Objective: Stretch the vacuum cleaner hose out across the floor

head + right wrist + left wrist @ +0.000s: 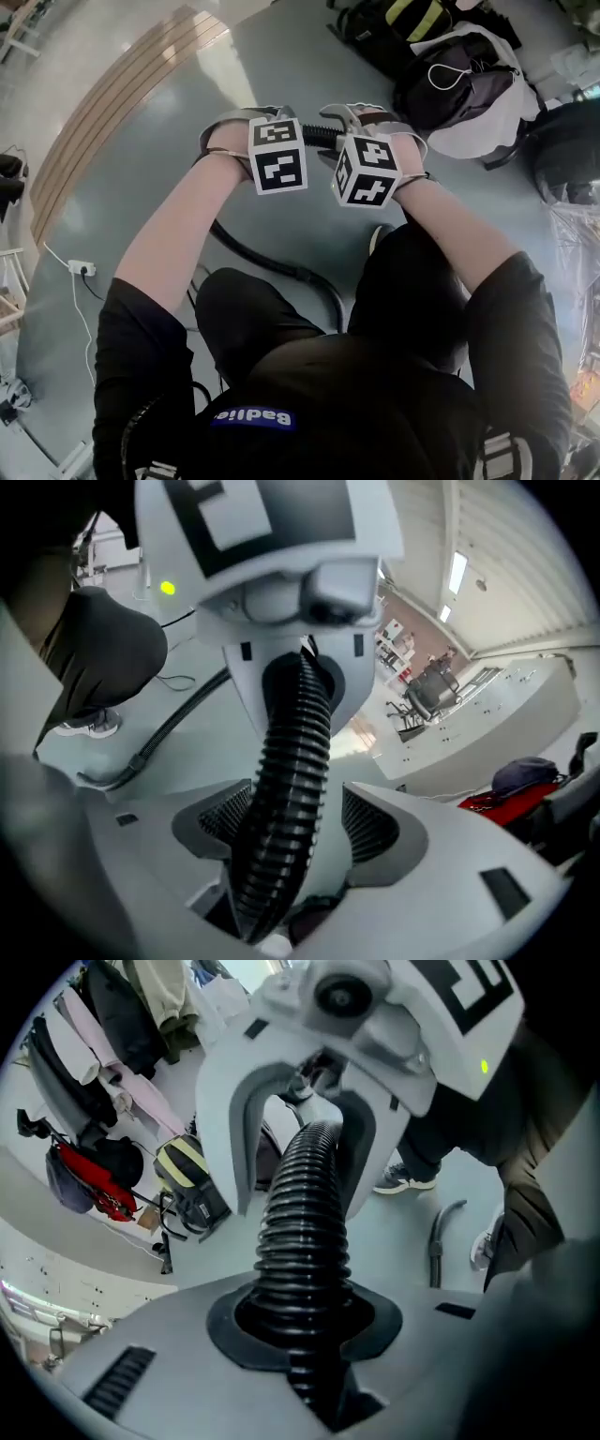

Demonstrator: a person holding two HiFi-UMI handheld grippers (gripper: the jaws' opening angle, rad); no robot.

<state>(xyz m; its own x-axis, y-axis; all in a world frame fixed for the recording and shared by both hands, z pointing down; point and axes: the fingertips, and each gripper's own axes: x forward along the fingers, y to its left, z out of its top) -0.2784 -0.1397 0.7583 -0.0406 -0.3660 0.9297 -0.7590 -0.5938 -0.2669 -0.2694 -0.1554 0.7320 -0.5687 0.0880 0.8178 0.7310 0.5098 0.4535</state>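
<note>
A black ribbed vacuum hose [320, 137] spans the short gap between my two grippers, and more of it curves over the grey floor [281, 266] below my arms. My left gripper [255, 118] is shut on the hose [300, 1206], whose ribs fill its dark pads [227, 1324]. My right gripper [364, 116] faces it from close by. Its jaws stand open with the hose [292, 761] running between them: a gap shows beside the ribbed right pad [373, 825]. Each gripper view shows the other gripper [309, 1101] [286, 639] around the same hose.
Dark bags and a white garment [457, 77] lie on the floor at the far right. A wooden strip [114, 111] runs along the far left, with a white power strip [82, 268] and its cord nearby. A grey wand [437, 1241] and my shoe [405, 1180] rest on the floor.
</note>
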